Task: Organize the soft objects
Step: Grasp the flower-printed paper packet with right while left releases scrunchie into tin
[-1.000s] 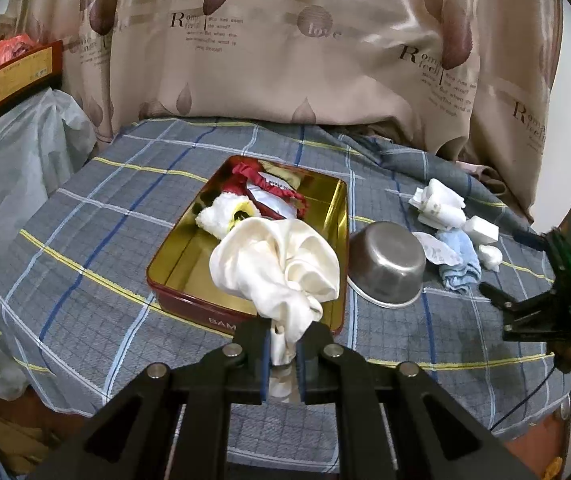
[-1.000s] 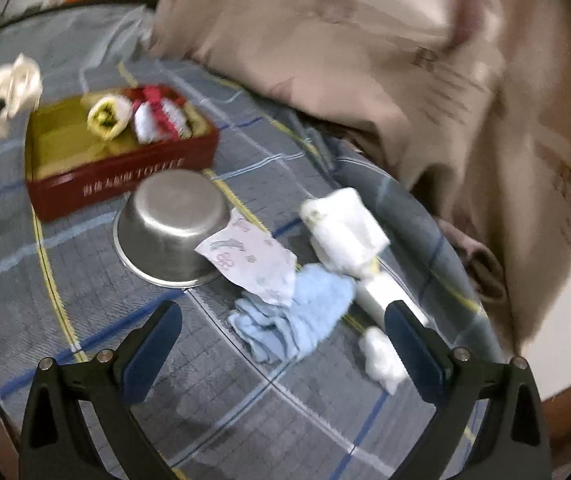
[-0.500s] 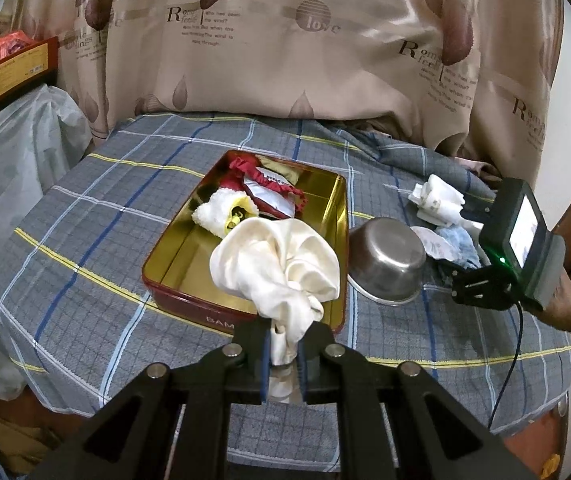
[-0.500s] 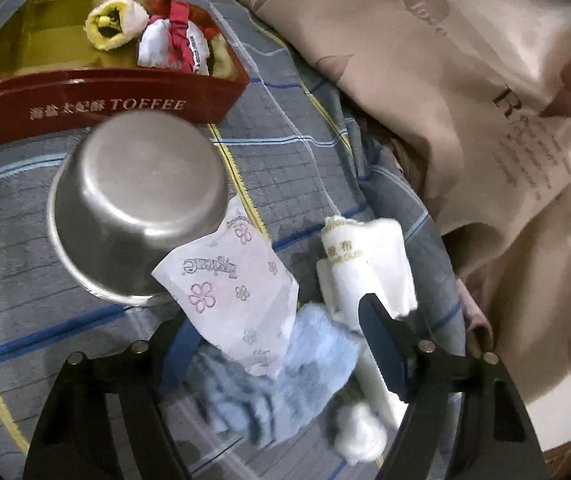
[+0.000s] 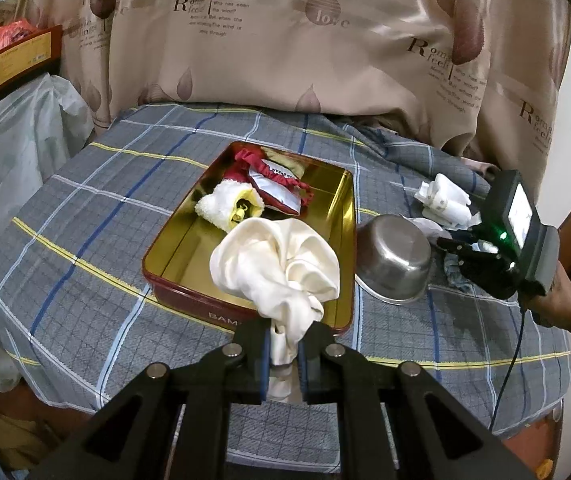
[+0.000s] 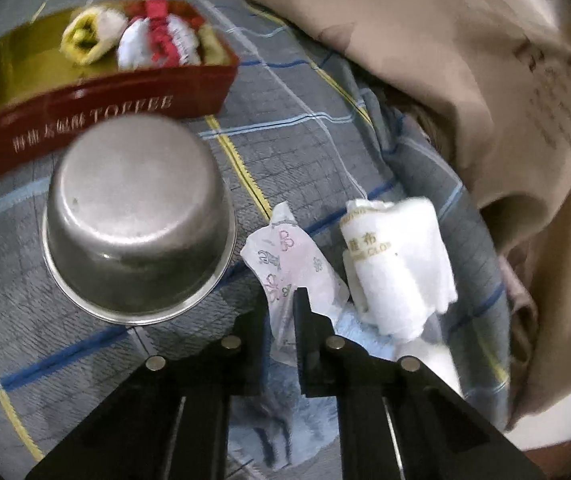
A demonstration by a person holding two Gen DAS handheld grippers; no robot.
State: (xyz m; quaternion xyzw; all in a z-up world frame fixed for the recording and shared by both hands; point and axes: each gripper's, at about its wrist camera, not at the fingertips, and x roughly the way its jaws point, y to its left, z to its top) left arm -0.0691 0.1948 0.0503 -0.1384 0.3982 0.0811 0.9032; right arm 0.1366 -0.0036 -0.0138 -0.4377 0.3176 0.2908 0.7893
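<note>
left wrist view: the crumpled cream satin cloth (image 5: 275,268) is hanging clenched in the left gripper (image 5: 284,346) over the near wall of the red toffee tin with gold lining (image 5: 173,248), ready to join the soft items inside. the right gripper (image 6: 281,322), its jaws just closing, is pinching the flower-printed white packet (image 6: 289,256) beside the upturned steel bowl (image 6: 137,216), likely the next item for the tin.

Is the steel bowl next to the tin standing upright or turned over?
Turned over. The steel bowl shows its flat base on top, and its wider rim rests on the plaid cloth, beside the red tin.
</note>
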